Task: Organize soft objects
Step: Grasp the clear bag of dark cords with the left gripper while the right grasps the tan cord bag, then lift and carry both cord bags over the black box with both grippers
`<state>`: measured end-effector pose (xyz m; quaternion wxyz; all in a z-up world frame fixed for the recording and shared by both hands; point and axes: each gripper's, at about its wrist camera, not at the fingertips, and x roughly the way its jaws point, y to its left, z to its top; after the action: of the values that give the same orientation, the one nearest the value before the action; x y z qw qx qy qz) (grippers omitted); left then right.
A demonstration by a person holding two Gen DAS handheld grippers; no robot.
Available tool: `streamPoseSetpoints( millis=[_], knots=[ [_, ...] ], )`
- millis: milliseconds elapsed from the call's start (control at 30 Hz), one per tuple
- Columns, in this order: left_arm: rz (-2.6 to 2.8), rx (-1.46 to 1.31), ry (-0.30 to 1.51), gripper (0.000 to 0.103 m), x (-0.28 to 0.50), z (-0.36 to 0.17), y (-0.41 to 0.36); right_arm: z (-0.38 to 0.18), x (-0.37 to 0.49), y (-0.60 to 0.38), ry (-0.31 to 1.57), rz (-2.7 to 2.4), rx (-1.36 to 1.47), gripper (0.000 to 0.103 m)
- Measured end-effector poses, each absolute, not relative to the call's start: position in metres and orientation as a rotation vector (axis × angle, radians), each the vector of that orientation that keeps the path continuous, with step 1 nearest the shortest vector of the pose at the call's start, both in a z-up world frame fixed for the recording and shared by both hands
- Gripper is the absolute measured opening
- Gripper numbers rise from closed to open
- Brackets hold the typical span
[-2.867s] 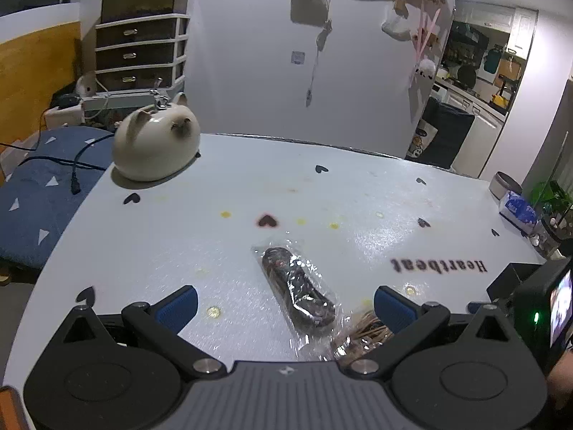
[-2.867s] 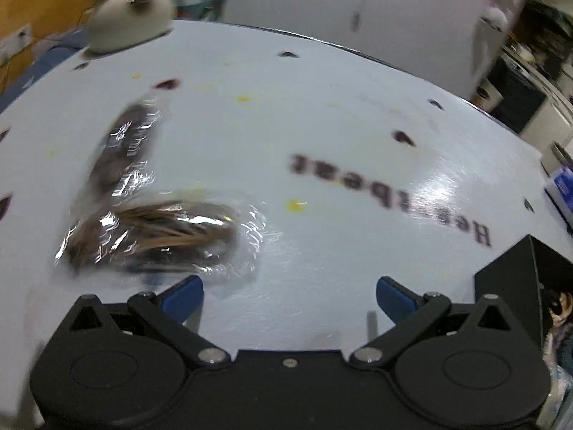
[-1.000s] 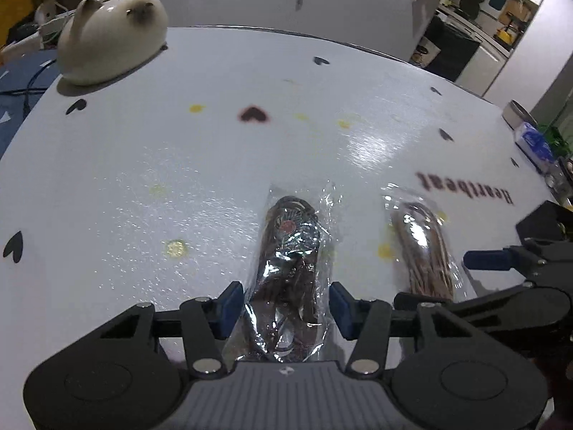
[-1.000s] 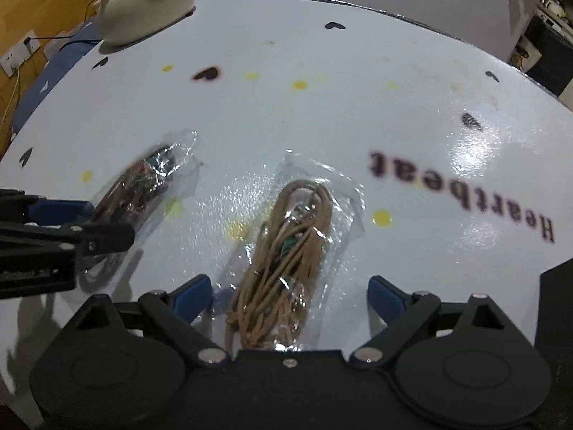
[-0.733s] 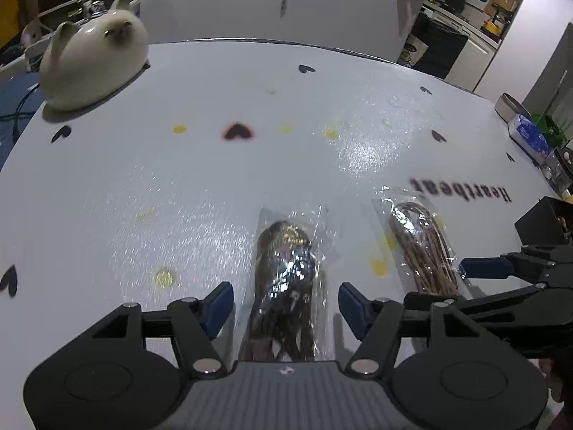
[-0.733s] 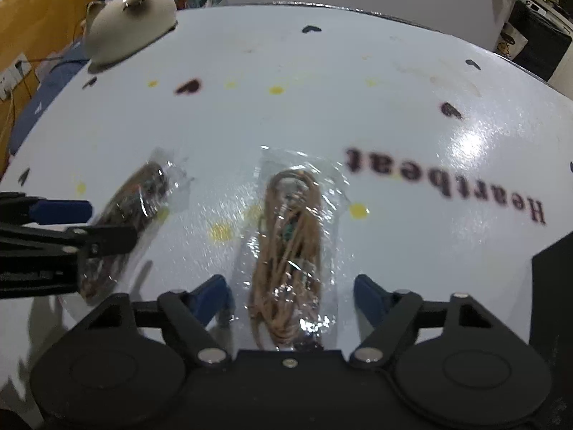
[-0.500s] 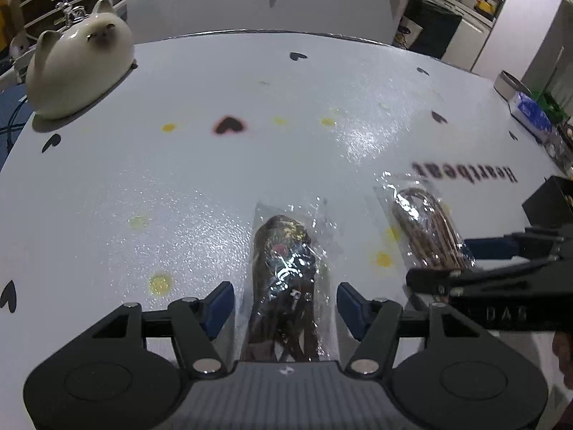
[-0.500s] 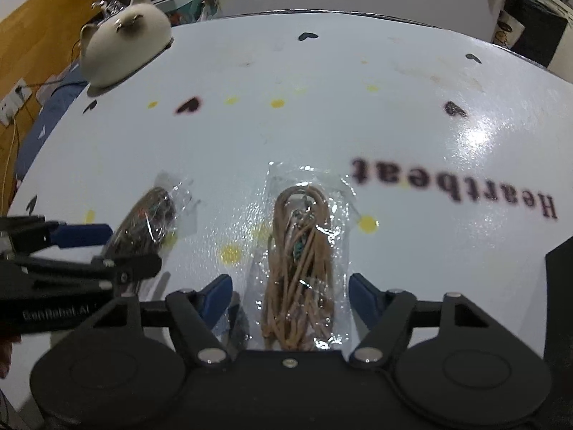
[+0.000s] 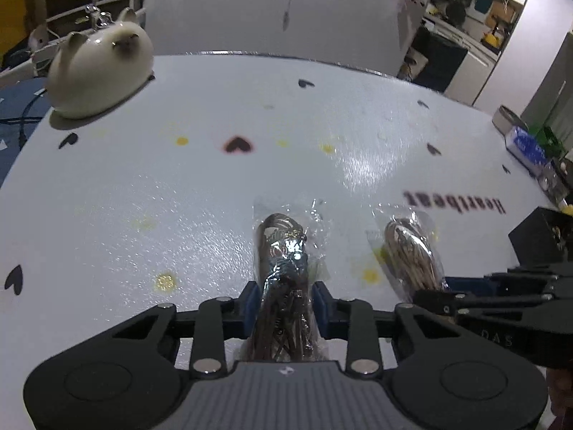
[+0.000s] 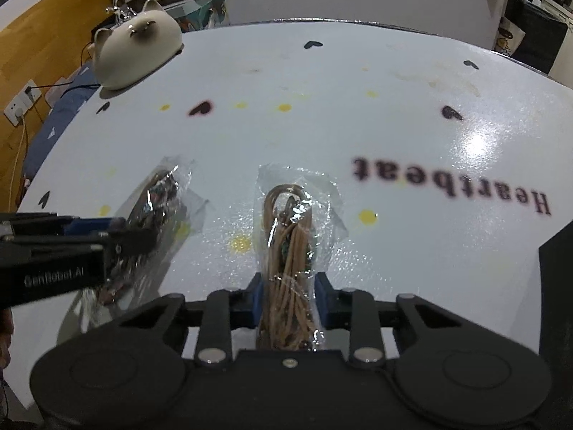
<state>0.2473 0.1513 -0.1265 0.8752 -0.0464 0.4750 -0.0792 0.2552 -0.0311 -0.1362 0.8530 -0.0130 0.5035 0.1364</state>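
Note:
My left gripper (image 9: 285, 307) is shut on a clear bag of dark brown cord (image 9: 284, 261) that lies lengthwise on the white table (image 9: 150, 197). My right gripper (image 10: 288, 299) is shut on a clear bag of tan cord (image 10: 290, 236). The two bags lie side by side, a hand's width apart. The tan bag also shows in the left wrist view (image 9: 412, 251), and the dark bag in the right wrist view (image 10: 157, 197). The left gripper appears in the right wrist view (image 10: 118, 233) at the left edge.
A cream cat-shaped ceramic piece (image 9: 98, 71) stands at the table's far left. A black box (image 9: 540, 238) sits at the right edge, also in the right wrist view (image 10: 557, 286). The tabletop carries "Heartbeat" lettering (image 10: 451, 188) and heart marks.
Both grippers were open around their bags half a second ago; both have now closed on them. Both cameras have tilted up slightly.

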Motion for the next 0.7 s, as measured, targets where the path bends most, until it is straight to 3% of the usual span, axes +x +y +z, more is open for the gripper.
streamPoseSetpoints(
  millis=[700],
  knots=[
    [-0.131, -0.160, 0.741, 0.033, 0.197, -0.046, 0.137, -0.047, 0.199, -0.068, 0.713, 0.268, 0.038, 0.026]
  ],
)
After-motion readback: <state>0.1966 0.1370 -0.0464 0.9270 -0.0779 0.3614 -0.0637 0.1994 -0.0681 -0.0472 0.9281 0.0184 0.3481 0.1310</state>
